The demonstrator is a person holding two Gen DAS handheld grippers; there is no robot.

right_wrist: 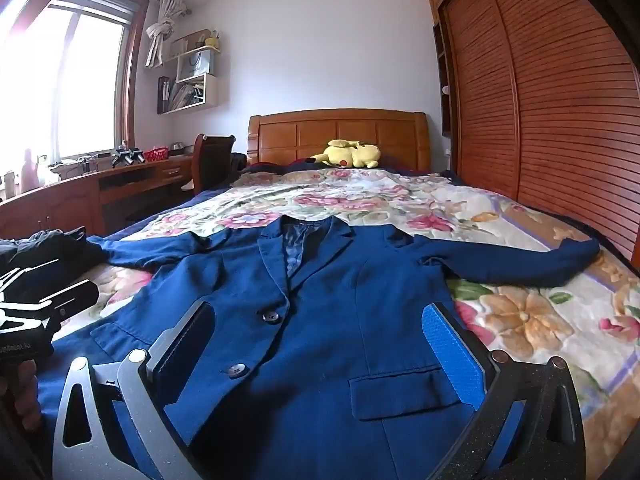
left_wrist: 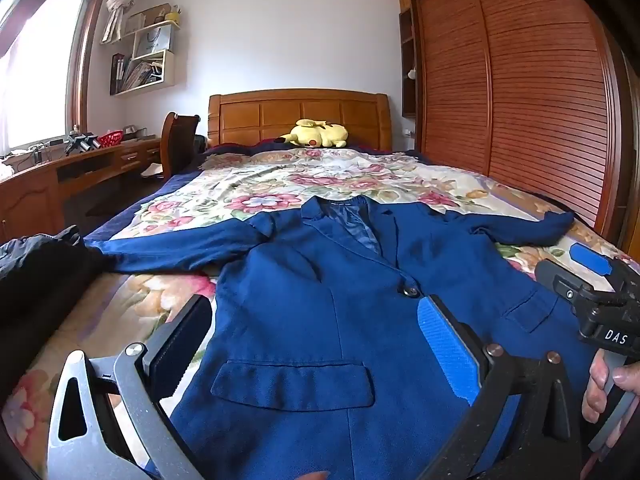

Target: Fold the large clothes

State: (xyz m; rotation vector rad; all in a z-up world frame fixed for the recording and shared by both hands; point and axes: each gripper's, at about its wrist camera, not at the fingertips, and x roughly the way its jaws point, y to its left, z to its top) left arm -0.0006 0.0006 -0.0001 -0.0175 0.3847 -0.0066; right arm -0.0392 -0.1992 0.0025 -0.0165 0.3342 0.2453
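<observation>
Reading "DAS", right hand-held gripper (left_wrist: 592, 276) gaping over blue blazer (left_wrist: 320, 320)

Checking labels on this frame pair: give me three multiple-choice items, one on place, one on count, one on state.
1. Where is the yellow plush toy?
A. by the headboard
B. on the desk
C. on the jacket

2. How many front buttons show on the blue jacket in the right wrist view?
A. none
B. two
C. five

3. How does the jacket lie?
A. folded in half
B. rolled up
C. spread flat, sleeves out

Answers: 1 A, the toy sits at the far end of the bed, against the headboard. 2 B, two dark buttons along the front edge. 3 C, both sleeves reach sideways.
</observation>
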